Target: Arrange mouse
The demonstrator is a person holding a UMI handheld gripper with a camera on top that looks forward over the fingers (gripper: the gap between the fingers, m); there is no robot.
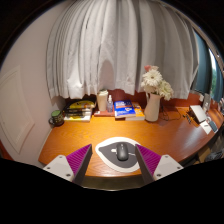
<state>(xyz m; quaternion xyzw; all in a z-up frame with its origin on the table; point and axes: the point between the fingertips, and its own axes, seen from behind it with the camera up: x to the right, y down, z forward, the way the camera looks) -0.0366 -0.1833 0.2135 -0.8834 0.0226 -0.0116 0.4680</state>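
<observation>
A dark grey mouse (pixel 122 152) lies on a grey mouse mat with a white rim (pixel 106 145) on the wooden desk (pixel 170 138), near its front edge. My gripper (pixel 113 159) is open. Its two fingers with purple pads (pixel 78 158) stand to either side of the mat. The mouse sits between the fingers, resting on the mat, with a gap on each side.
At the back of the desk stand a vase of pale flowers (pixel 152 95), a stack of books (pixel 124 109), a light box (pixel 102 101), more books (pixel 79 110) and a small dark pot (pixel 56 118). White curtains (pixel 110 50) hang behind. A white device (pixel 199 113) sits at the right.
</observation>
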